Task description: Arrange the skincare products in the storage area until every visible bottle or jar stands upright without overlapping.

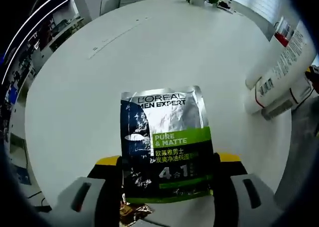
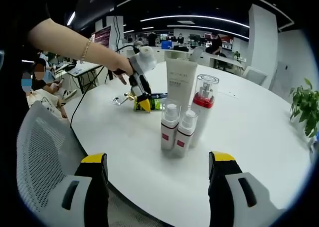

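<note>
In my left gripper view, the left gripper [image 1: 167,179] is clamped on a foil sachet [image 1: 165,139], its yellow-tipped jaws pressing both lower edges. The print reads "L'OREAL MEN EXPERT" across the silver top, then "PURE & MATTE" on a green band, two lines of Chinese characters and a large "4 合 1" below. Under the sachet, a crumpled bit of gold foil [image 1: 130,211] lies by the left jaw. Ahead, the round white table [image 1: 149,52] lies bare well out toward its far rim. At the right edge of this view sit white bottles [image 1: 279,72] with fine print I cannot read.

In my right gripper view, the right gripper [image 2: 158,174] is spread wide, holding nothing, hovering over the near table rim. Just beyond stand two small spray bottles [image 2: 176,128] with red labels, touching side by side, a taller clear-capped bottle [image 2: 203,107] with a red collar just behind them, and an upright white tube [image 2: 180,82] behind. Their lettering is too small to read. A person's hand brings the other gripper down onto the sachet left of the tube. A mesh chair [image 2: 40,152] crowds my near left.
</note>
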Motion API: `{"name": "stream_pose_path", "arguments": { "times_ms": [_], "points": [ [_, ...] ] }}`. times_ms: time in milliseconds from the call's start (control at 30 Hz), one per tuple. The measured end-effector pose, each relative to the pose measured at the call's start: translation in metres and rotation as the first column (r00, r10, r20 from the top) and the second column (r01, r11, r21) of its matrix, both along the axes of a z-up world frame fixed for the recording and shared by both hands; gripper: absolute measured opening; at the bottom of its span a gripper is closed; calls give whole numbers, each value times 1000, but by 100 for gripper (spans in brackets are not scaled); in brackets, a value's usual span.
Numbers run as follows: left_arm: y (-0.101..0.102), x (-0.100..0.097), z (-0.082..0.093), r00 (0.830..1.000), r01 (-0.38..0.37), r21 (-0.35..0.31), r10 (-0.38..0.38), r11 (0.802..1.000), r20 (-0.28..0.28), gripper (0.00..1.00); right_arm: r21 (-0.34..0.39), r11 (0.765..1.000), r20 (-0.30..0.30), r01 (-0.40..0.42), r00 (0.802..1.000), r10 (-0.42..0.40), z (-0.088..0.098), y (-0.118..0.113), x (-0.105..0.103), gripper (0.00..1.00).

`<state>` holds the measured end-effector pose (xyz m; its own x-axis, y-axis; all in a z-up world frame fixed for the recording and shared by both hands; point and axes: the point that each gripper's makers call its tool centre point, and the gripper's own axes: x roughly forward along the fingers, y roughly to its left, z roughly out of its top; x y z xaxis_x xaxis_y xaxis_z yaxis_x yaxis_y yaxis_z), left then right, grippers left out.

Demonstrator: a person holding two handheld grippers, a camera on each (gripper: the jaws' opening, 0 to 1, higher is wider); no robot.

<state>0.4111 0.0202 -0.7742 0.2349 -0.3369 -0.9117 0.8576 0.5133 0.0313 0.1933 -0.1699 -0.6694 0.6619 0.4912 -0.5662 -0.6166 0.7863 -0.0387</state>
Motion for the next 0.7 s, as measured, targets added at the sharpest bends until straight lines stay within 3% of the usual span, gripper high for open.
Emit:
{"name": "stream_pose_path", "arguments": {
  "times_ms": [700],
  "points": [
    [-2, -5, 2, 997, -80, 7, 80, 997, -6, 66, -11, 1000, 1, -2, 1000, 2, -1, 0, 0, 82]
  ]
}}
